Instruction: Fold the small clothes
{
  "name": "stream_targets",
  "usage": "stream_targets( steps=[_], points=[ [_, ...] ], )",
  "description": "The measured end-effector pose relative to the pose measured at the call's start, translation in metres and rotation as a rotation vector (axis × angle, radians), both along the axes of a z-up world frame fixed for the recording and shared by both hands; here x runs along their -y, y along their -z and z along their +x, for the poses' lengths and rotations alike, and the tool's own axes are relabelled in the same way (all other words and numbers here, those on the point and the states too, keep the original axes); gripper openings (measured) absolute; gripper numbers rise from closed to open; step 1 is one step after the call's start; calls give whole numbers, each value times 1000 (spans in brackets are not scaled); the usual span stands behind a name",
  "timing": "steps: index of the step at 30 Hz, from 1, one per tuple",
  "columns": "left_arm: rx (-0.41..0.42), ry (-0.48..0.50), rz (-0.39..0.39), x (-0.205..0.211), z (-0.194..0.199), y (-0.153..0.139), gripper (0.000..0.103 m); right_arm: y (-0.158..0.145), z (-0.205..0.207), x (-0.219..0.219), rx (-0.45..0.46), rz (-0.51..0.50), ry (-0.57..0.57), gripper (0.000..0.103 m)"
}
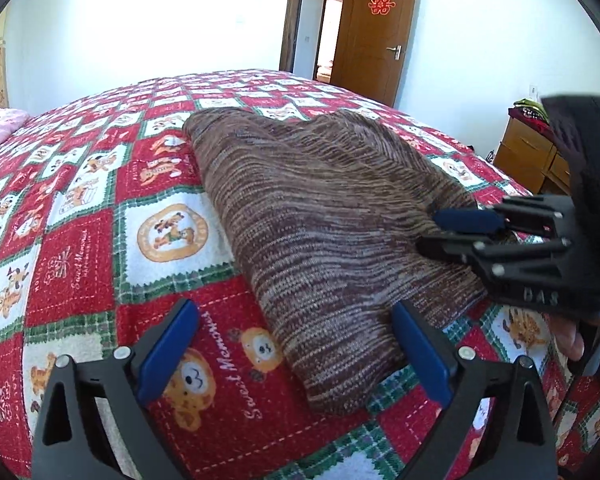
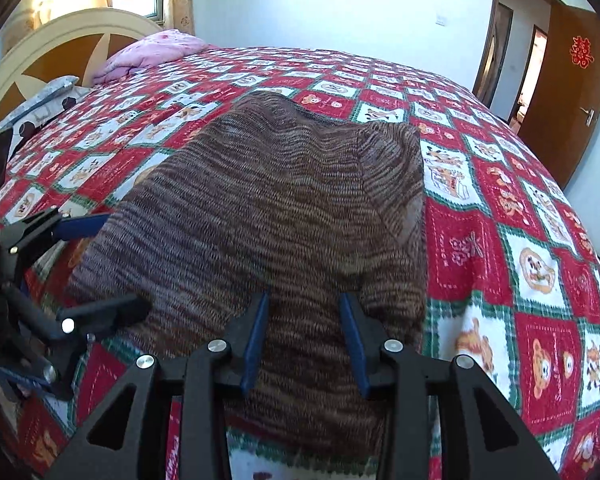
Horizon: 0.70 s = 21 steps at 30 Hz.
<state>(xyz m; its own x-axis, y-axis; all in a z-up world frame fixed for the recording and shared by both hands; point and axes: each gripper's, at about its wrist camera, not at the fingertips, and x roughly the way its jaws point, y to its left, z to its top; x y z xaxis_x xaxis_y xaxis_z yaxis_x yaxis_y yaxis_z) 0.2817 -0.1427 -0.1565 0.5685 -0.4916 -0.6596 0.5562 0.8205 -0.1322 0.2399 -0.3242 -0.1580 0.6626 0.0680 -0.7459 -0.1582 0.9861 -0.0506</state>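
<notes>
A brown striped knit sweater [image 1: 320, 220] [image 2: 280, 200] lies folded into a long shape on the red patterned bedspread [image 1: 80, 240] [image 2: 520, 240]. My left gripper [image 1: 296, 320] stands wide open at the sweater's near end, with the cloth's edge lying between its blue pads [image 1: 168, 352] and nothing pinched. In the right wrist view it shows at the left edge [image 2: 128, 262], fingers spread. My right gripper [image 2: 305, 300] hovers low over the sweater's near part, its jaws partly apart and open, the knit beneath them. From the left wrist view it [image 1: 436, 232] reaches in from the right onto the sweater's side.
A pink quilt [image 2: 152, 52] and a cream headboard [image 2: 60, 36] are at the bed's far end. A wooden door [image 1: 372, 32] stands open, with a wooden cabinet [image 1: 528, 156] beside the bed. A person's hand [image 1: 568, 336] holds the right gripper.
</notes>
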Motion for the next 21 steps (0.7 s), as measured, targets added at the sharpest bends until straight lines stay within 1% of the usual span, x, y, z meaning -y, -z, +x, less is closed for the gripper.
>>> stream_targets(
  steps=[3,4,6,7,8,10,12,14,16,18,21],
  points=[
    [-18,-12,15,-2,0,-5,101,0,-6,6,-6,26,-5,38],
    [-18,-29,-6,-7,-1,-11,101,-1,-7,7,-9,27,-9,39],
    [-12,-43,-89,-20,-4,-25,101,-4,-11,9,-21,41,-35,40],
    [-2,-51,-107,-24,-4,-32,103,-6,-13,11,-20,54,-46,43],
    [9,-60,-101,-24,-2,-37,103,-11,-14,16,-9,86,-60,45],
    [25,-68,-87,-23,7,-42,103,-18,-15,25,22,129,-51,45],
    [10,-79,-59,-19,20,-39,103,-29,-8,42,50,208,-16,46],
    [-19,-84,-39,-12,34,-29,103,-35,4,56,54,275,15,51],
    [-60,-90,-29,-8,41,-17,103,-38,15,68,54,303,45,51],
    [-103,-82,-30,-6,46,-9,100,-37,34,81,40,358,68,51],
    [-111,-74,-41,-8,43,-8,100,-28,62,94,8,391,107,51]
  ],
)
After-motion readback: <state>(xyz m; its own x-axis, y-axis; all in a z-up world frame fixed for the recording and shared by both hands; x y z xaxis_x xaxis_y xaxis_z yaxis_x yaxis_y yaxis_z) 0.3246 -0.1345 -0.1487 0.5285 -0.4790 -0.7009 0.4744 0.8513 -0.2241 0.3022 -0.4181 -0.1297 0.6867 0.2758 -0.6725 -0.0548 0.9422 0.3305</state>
